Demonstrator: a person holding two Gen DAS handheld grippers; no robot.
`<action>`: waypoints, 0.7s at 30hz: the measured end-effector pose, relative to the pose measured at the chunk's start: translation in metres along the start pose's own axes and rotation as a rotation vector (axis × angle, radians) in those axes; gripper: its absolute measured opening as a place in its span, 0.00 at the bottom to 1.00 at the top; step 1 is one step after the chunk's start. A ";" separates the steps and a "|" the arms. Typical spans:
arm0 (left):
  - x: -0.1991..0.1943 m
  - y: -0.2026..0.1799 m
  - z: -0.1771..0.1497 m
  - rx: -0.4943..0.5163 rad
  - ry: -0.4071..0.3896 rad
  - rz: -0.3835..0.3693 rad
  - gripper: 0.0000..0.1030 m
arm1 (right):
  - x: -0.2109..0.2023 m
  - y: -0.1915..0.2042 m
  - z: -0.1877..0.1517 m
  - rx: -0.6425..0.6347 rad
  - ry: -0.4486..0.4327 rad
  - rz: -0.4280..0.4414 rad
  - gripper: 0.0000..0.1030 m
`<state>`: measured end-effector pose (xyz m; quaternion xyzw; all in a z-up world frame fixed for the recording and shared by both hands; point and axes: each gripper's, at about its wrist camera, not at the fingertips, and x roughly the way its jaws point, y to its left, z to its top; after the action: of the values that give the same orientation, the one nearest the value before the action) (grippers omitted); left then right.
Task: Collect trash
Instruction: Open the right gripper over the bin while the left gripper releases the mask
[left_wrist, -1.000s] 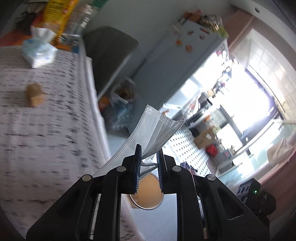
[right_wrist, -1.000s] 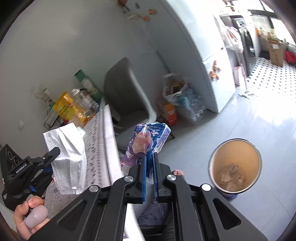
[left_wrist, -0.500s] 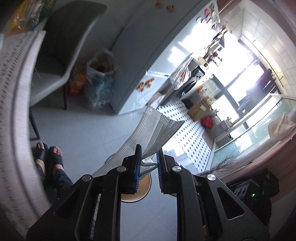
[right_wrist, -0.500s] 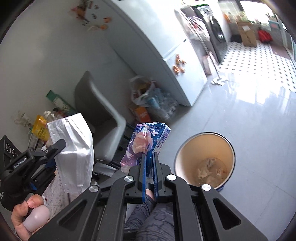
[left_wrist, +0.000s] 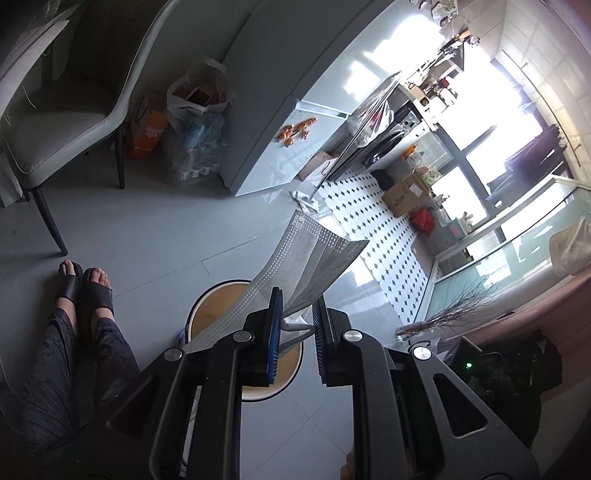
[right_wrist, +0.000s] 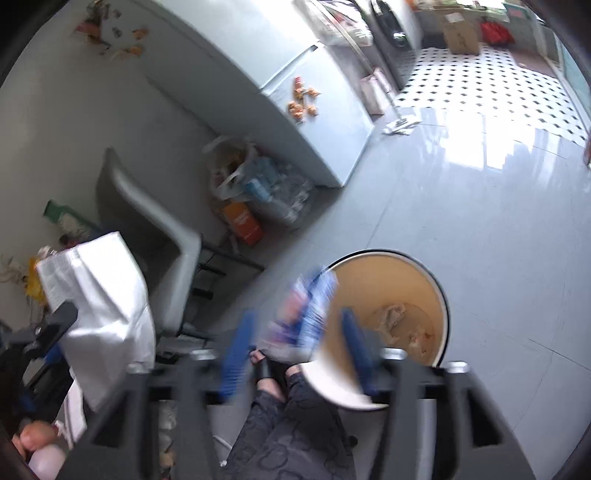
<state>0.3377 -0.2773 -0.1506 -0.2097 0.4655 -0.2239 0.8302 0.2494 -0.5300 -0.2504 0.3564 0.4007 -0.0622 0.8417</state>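
Note:
My left gripper is shut on a white face mask and holds it above the round white trash bin on the floor. In the right wrist view my right gripper has its blue pads wide apart, blurred by motion. The blue and purple wrapper is loose between the jaws, at the rim of the bin. Crumpled trash lies in the bin's bottom. The left gripper with the mask shows at the left.
A grey chair stands at the left, with the person's sandalled feet beside the bin. A plastic bag of bottles and an orange box sit against the fridge. The floor is grey tile.
My right gripper has opened and let go of the wrapper over the bin. Both grippers have moved closer above the bin. The left gripper still holds the mask.

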 end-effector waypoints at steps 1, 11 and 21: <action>0.002 0.001 0.000 -0.002 0.005 0.001 0.16 | -0.002 -0.002 -0.001 0.006 -0.002 -0.003 0.53; 0.060 -0.017 -0.003 -0.015 0.071 -0.034 0.16 | -0.060 -0.030 -0.004 0.076 -0.075 -0.050 0.66; 0.117 -0.014 0.011 -0.070 0.145 -0.033 0.16 | -0.099 -0.039 -0.008 0.108 -0.141 -0.055 0.67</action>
<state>0.3998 -0.3534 -0.2175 -0.2298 0.5282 -0.2357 0.7827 0.1629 -0.5712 -0.2043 0.3847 0.3464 -0.1317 0.8454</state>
